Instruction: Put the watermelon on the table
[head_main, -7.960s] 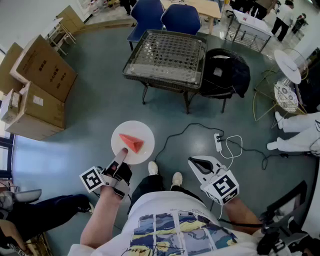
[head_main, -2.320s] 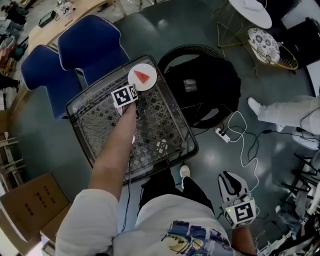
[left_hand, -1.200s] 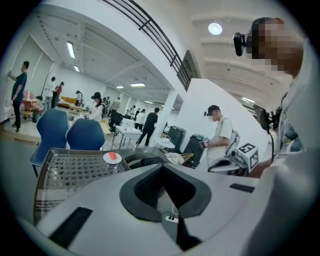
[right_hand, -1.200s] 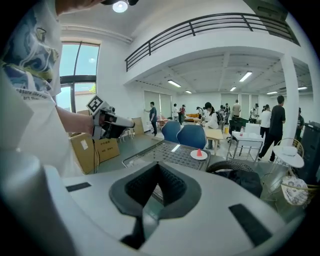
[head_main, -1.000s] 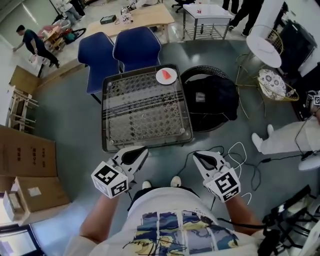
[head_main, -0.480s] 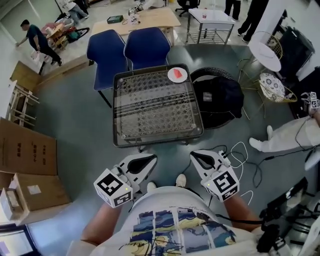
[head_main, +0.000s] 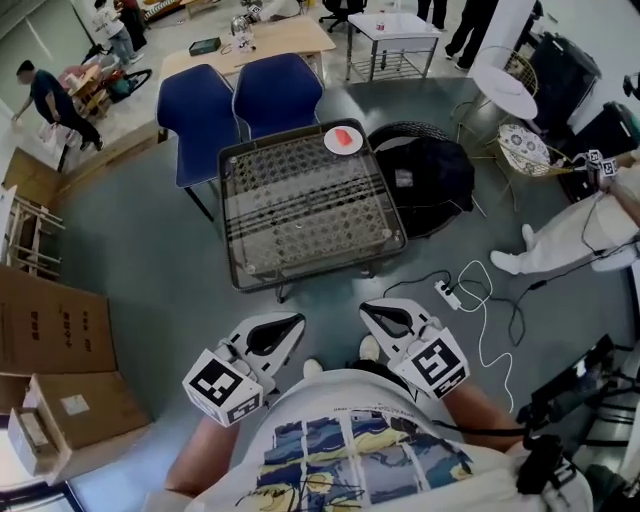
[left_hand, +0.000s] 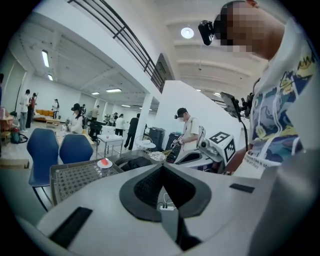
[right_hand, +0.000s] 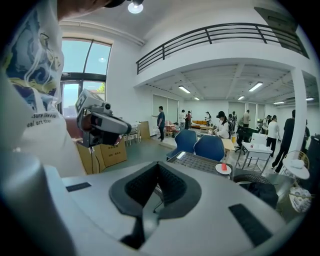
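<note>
Left claw (head_main: 292, 322) and right claw (head_main: 370, 309), both closed empty, sit well apart from the watermelon (head_main: 345, 136).

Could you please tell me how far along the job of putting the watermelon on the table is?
Done: the watermelon slice lies on its white plate at the far right corner of the table. In hand: nothing; the left gripper and right gripper are both shut and empty, near the person's body. Left: nothing that I can see.
</note>
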